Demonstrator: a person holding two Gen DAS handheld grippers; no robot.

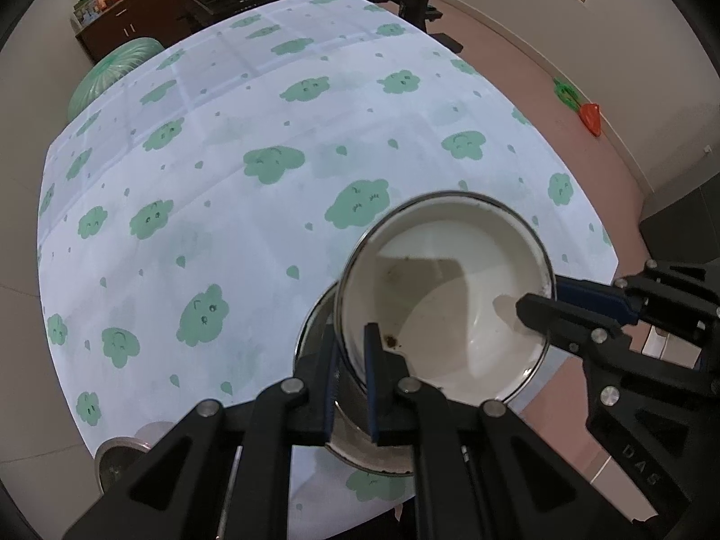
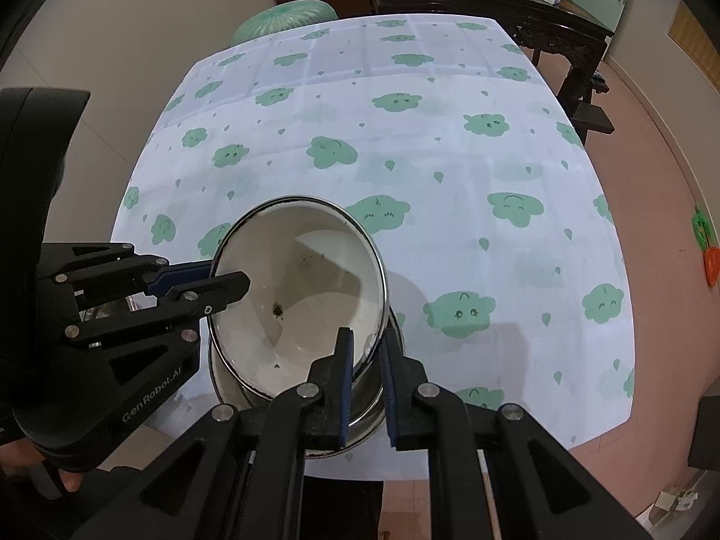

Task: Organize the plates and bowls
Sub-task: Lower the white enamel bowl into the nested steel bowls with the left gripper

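Observation:
A white enamel bowl (image 1: 450, 288) (image 2: 306, 297) with a dark rim and a few brown specks inside hangs tilted above the table's near edge. My left gripper (image 1: 353, 337) (image 2: 227, 275) is shut on one side of its rim. On the opposite side my right gripper (image 2: 366, 337) (image 1: 542, 297) is shut on the rim too. Each grip has one finger inside the bowl and one outside. Directly beneath sits a second metal-rimmed bowl (image 1: 315, 337) (image 2: 373, 409) on the cloth, mostly hidden by the held one.
The table (image 1: 225, 207) (image 2: 450, 189) wears a pale cloth with green clouds. A round metal dish edge (image 1: 121, 450) shows at its near left corner. A green stool (image 2: 283, 18) and dark wooden furniture (image 2: 495, 4) stand beyond. Floor lies to the right, with small toys (image 1: 589, 117).

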